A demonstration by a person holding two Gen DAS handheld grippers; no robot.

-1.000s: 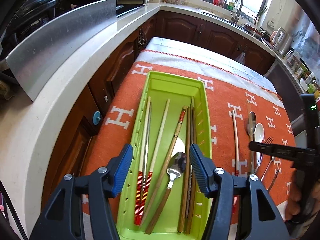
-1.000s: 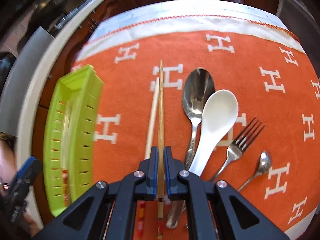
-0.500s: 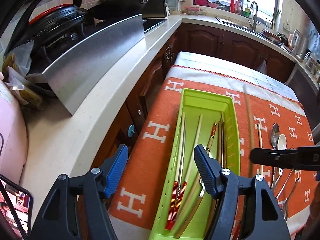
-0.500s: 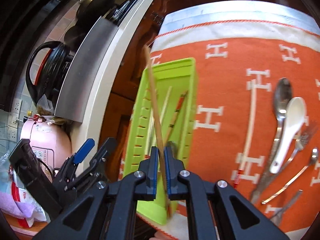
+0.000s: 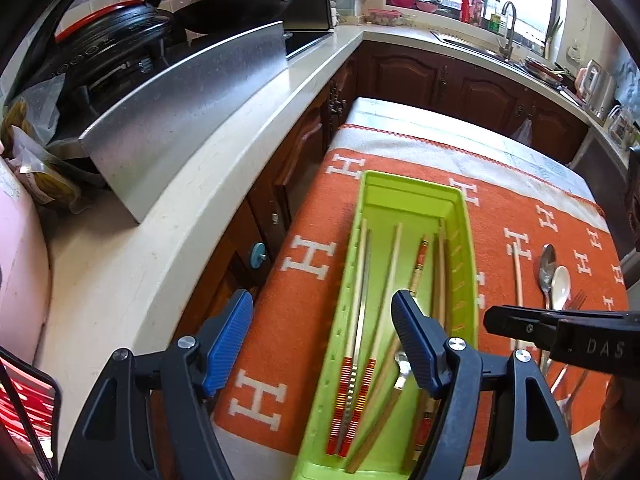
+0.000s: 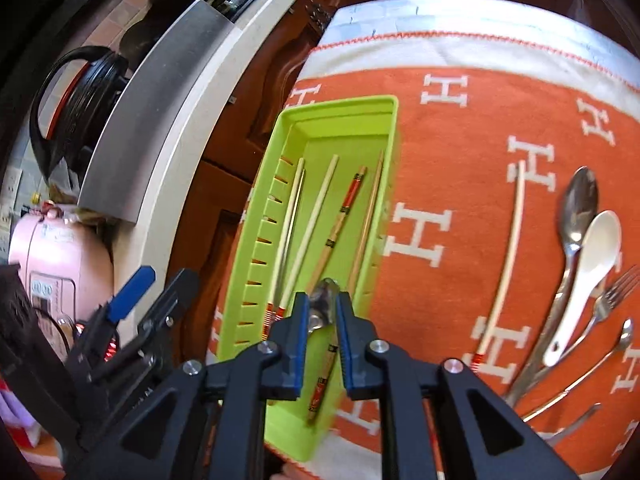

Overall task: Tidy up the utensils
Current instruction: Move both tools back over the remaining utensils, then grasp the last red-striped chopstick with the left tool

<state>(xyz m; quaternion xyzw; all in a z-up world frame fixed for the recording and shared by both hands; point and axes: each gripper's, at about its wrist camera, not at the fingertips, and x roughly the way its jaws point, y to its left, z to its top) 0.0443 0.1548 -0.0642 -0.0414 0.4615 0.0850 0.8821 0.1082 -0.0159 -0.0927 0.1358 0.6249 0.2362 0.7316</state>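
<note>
A lime-green tray (image 5: 400,178) (image 6: 340,104) lies on the orange cloth and holds several chopsticks (image 6: 316,216) and a metal spoon (image 6: 325,288). My right gripper (image 6: 323,300) hovers over the tray's near end. Its jaws are opening with nothing pressed between them, and a brown chopstick (image 6: 370,216) lies along the tray's right wall. My left gripper (image 5: 320,304) hangs open and empty over the tray's left rim. On the cloth to the right lie one pale chopstick (image 6: 508,264), a steel spoon (image 6: 576,216), a white spoon (image 6: 592,264), a fork (image 6: 612,296) and a small spoon (image 6: 624,332).
A pale countertop (image 5: 160,240) runs along the left with a steel panel (image 5: 180,120), a black kettle (image 5: 108,32) and a wok (image 5: 240,4). Dark cabinets (image 5: 400,76) fill the gap beside the table. A pink appliance (image 6: 60,256) stands at the near left.
My right gripper carried a brown chopstick from the cloth leftward over the tray, then its jaws parted and the chopstick left them. My left gripper opened wider and tilted upward.
</note>
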